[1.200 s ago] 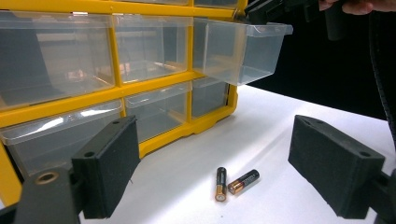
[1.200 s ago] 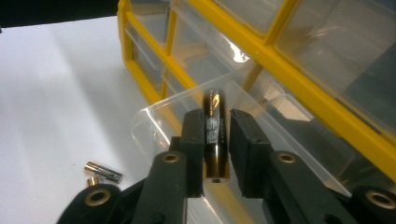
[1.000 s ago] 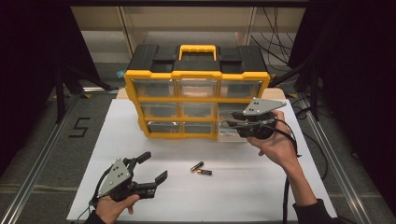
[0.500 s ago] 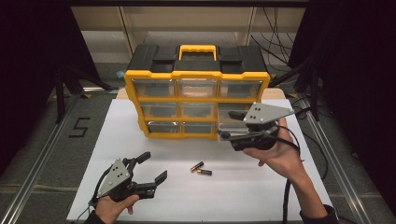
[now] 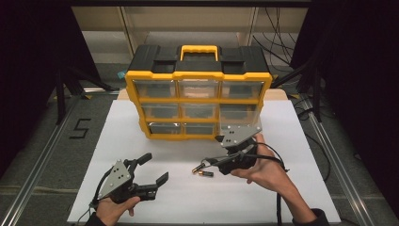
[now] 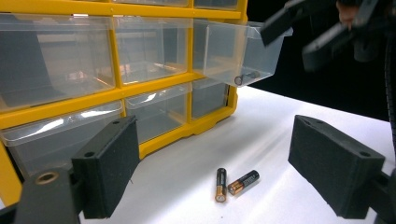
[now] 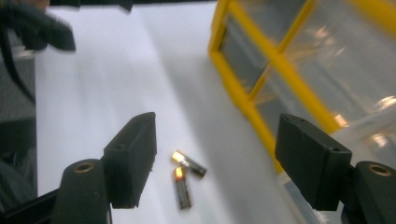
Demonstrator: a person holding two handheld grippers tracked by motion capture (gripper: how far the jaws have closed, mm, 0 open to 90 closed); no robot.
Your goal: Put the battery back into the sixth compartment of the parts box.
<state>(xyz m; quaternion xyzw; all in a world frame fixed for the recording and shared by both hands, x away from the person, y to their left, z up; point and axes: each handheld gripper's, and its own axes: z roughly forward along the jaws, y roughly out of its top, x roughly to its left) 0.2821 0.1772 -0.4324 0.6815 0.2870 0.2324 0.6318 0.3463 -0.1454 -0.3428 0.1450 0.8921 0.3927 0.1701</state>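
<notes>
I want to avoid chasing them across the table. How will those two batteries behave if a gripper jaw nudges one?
The batteries are smooth cylinders lying on their sides on the flat white table, so a sideways nudge would probably roll them. Their glossy casings look slippery. They touch at one end, so pushing one likely shifts the other.

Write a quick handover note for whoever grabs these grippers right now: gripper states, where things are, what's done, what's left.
Left hand-held gripper: open, empty, low over the white table sheet.
Right hand-held gripper: jaws have just been opening, nothing between them, above the two black-and-copper batteries.
Batteries lie side by side on the sheet, in front of the yellow-and-black drawer organiser.
Done: its clear plastic drawer, on the right in the middle row, is pulled out.
Left, probably: pick up both batteries, put them in, close it.
</notes>
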